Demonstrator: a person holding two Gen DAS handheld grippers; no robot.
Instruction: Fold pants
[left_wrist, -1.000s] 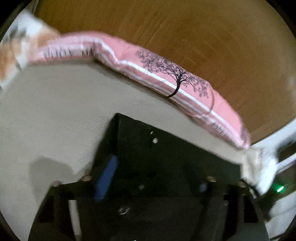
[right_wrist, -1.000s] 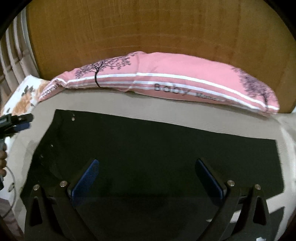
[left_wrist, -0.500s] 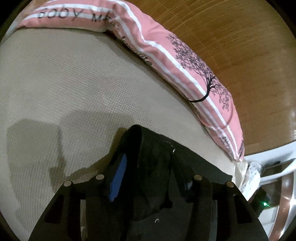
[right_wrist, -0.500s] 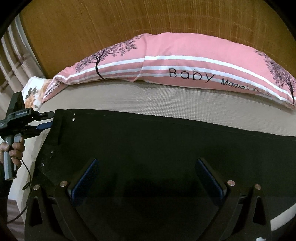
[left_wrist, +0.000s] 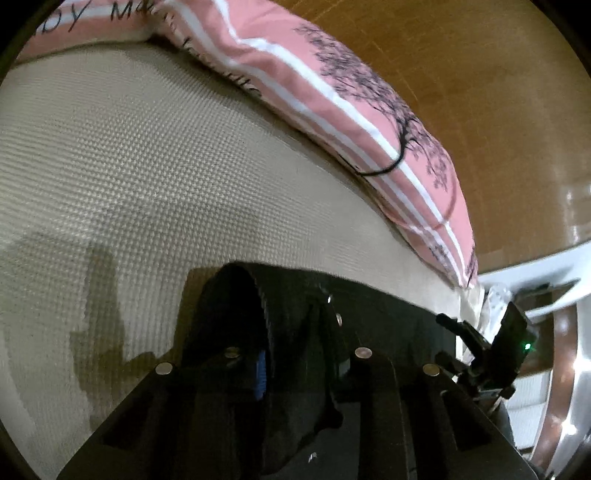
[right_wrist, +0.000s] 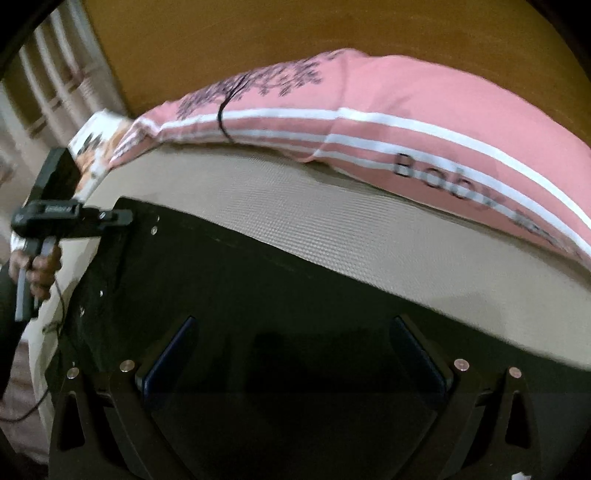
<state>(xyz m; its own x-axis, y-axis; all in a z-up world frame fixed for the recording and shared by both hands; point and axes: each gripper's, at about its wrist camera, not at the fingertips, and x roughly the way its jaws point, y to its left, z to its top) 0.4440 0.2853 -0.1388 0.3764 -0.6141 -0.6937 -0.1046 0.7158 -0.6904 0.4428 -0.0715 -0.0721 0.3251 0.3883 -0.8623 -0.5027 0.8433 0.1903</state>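
Note:
Black pants lie spread flat on the beige bed cover. My right gripper hangs open just above them, blue pads wide apart with only flat cloth below. My left gripper is at the pants' corner, its jaws closing with a bunched fold of the black cloth filling the gap between them. The right wrist view shows the left gripper at the far left corner, held by a hand. In the left wrist view the right gripper sits at the right edge.
A long pink pillow with white stripes and a tree print lies along the wooden headboard behind the pants. A flowered pillow sits at the far left. White furniture stands beside the bed on the right.
The left gripper's jaws have narrowed around the pants' corner, which now bunches up between them. Both grippers have come lower and closer to the bed. The right gripper stays open.

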